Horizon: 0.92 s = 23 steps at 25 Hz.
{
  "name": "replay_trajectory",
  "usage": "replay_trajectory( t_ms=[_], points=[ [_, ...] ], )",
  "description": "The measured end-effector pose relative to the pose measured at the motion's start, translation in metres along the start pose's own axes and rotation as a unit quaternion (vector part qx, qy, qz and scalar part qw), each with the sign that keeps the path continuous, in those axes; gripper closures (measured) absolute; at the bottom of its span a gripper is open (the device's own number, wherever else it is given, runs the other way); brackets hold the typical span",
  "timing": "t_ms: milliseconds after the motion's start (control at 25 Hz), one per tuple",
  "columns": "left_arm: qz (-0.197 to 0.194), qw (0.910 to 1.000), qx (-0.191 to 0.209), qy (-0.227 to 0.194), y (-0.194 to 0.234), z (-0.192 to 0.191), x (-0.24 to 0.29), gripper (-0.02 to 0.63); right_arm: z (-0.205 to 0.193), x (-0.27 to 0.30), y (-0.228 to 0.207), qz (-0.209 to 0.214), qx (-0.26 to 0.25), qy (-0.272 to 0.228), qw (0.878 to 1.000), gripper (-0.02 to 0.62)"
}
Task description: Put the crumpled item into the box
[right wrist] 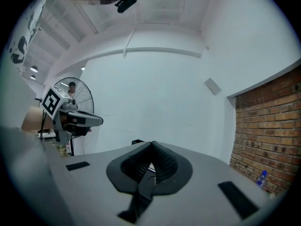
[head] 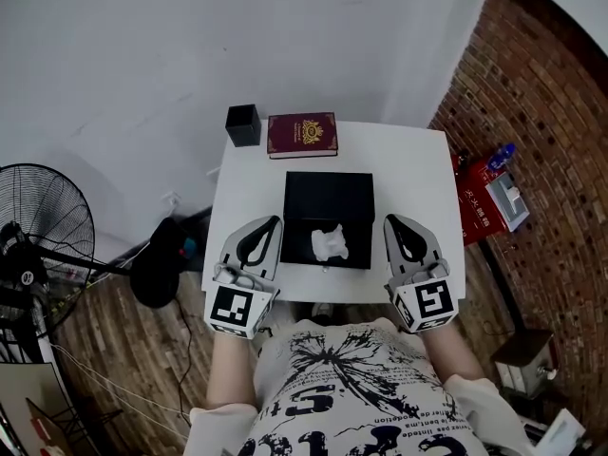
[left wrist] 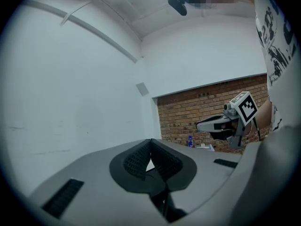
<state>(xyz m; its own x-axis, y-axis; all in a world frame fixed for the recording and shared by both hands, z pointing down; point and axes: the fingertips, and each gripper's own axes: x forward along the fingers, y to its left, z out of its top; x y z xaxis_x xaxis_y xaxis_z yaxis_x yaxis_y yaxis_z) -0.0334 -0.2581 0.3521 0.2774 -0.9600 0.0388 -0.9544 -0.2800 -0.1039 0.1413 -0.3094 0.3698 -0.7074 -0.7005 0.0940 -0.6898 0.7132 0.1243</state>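
A white crumpled item (head: 330, 243) lies inside the open black box (head: 328, 186) in the middle of the white table (head: 418, 174), toward the box's near edge. My left gripper (head: 271, 220) rests on the table just left of the box, shut with nothing between its jaws. My right gripper (head: 391, 218) sits just right of the box, also shut and empty. In the left gripper view my left gripper (left wrist: 150, 141) points up at the wall, and the right gripper (left wrist: 200, 125) shows against the brick wall. The right gripper view shows my right gripper (right wrist: 152, 144) tilted upward too.
A dark red book (head: 302, 134) and a small black cube container (head: 242, 125) sit at the table's far edge. A standing fan (head: 43, 236) is on the floor at left. A brick wall (head: 532, 122) and a red crate (head: 480, 198) are to the right.
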Motion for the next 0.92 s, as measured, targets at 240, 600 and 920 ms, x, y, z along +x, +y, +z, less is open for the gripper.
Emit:
replay_trajectory(
  t_ms=[240,600,920],
  points=[
    [-0.010,0.9995,0.013,0.028,-0.004,-0.007,0.001,0.592,0.000,-0.002,-0.001,-0.001,0.000,-0.006,1.000,0.583],
    [-0.016,0.9991,0.020,0.035,-0.008,-0.007,0.006,0.592,0.002,-0.002,-0.005,-0.003,0.006,-0.013,1.000,0.583],
    [-0.012,0.9999,0.004,-0.005,-0.009,0.006,0.016,0.592,0.001,0.003,-0.013,-0.011,0.014,-0.010,1.000,0.581]
  ],
)
